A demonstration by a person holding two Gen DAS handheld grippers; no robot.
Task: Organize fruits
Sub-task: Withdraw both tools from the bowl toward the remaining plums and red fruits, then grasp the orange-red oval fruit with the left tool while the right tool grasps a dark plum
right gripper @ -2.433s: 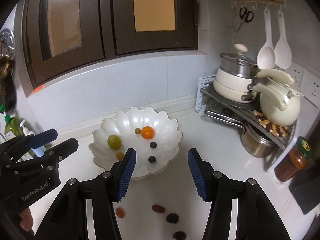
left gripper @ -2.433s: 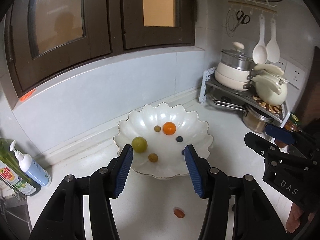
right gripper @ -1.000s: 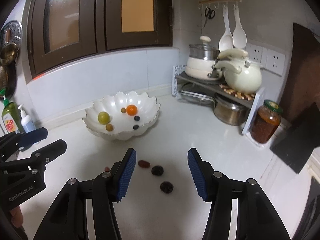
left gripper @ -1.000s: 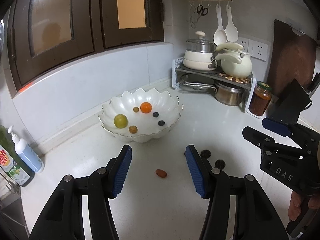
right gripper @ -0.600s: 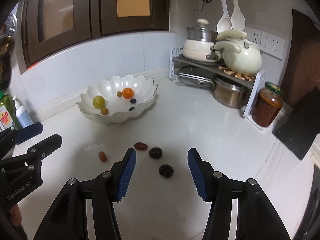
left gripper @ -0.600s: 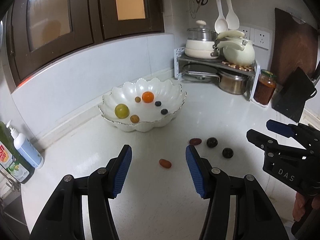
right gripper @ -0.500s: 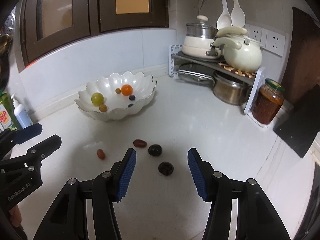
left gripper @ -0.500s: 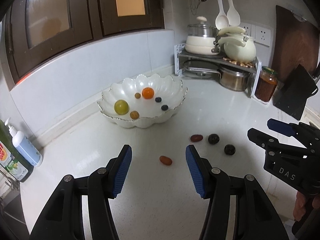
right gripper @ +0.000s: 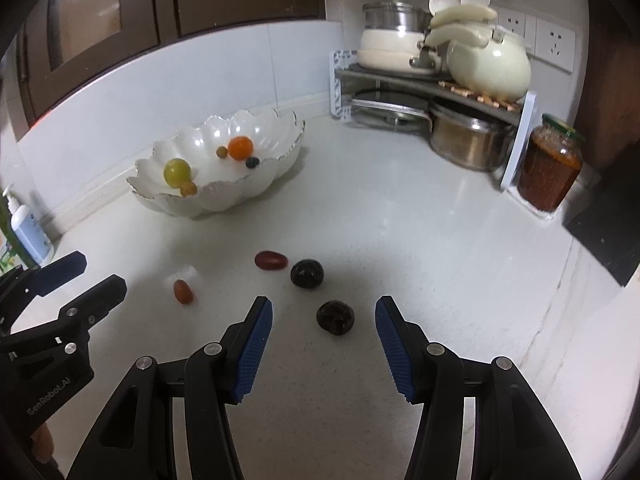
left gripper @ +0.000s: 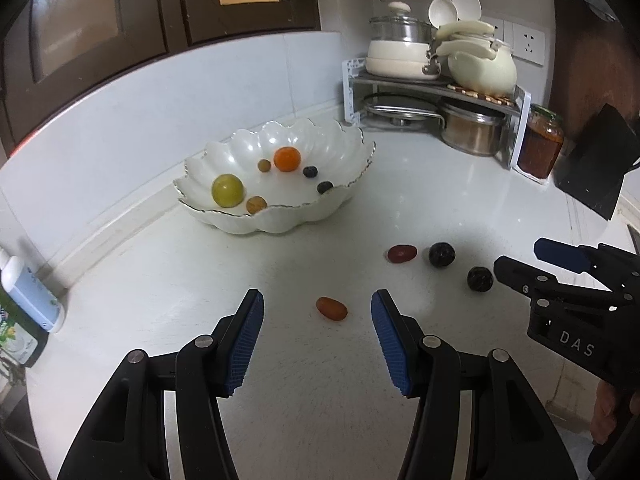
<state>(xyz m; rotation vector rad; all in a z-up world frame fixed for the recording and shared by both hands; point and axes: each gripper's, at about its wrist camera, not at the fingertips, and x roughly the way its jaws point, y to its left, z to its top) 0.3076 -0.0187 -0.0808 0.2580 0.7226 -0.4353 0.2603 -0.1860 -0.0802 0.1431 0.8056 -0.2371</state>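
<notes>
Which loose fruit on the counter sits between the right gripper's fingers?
The dark round fruit nearest the right gripper; its twin lies farther off.

The left claw (left gripper: 316,330) gapes wide around an orange-red oval fruit (left gripper: 331,308) on the counter (left gripper: 160,280).

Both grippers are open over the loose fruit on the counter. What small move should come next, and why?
Probably lower the left gripper onto the small orange-red fruit and close. It lies on the counter between the open fingers, outside the white bowl; the right gripper likewise frames a dark fruit.
</notes>
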